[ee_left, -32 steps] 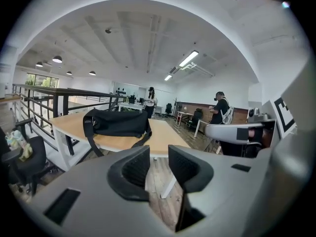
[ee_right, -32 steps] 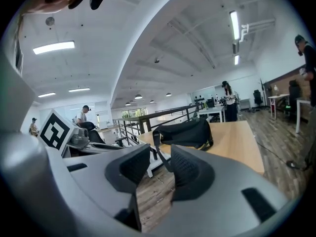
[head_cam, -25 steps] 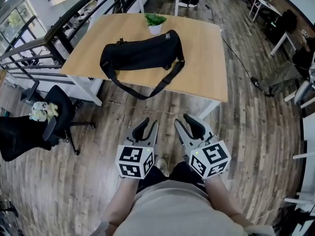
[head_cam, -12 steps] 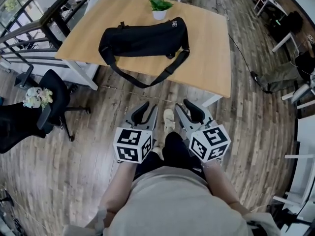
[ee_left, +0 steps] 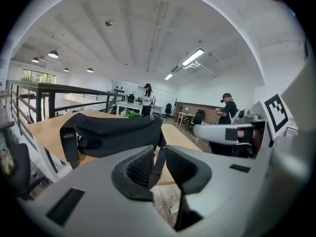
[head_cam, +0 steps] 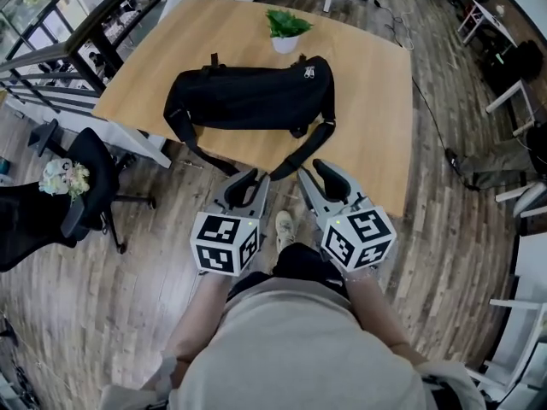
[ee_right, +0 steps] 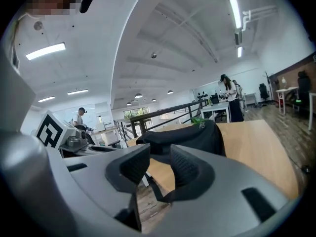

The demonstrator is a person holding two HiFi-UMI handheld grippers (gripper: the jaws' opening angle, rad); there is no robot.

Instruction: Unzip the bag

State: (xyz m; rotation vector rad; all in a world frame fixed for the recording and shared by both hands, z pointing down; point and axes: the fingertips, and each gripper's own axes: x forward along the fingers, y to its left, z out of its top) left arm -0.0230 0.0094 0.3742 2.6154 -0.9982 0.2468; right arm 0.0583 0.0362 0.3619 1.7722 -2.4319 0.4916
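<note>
A black duffel bag (head_cam: 248, 101) lies lengthwise on the wooden table (head_cam: 376, 101), its zipper closed and the pulls (head_cam: 309, 73) at its right end. Its shoulder strap (head_cam: 303, 154) hangs over the table's front edge. Both grippers are held side by side just short of that edge, pointing at the bag and apart from it. The left gripper (head_cam: 254, 178) has a gap between its jaws, which are closing on nothing. The right gripper (head_cam: 314, 174) stands open and empty. The bag (ee_left: 113, 132) fills the left gripper view beyond the left gripper (ee_left: 160, 154), and the bag (ee_right: 182, 137) shows past the right gripper (ee_right: 160, 159).
A small potted plant (head_cam: 285, 31) stands behind the bag. A black office chair (head_cam: 60, 216) with a pale bundle on it is left of me, beside a dark railing (head_cam: 77, 32). Other desks and people stand far off. The floor is wood planks.
I have stepped toward the table, so the bag and table edge are nearer to both grippers. The left gripper's jaws have narrowed. The right jaws look unchanged.
</note>
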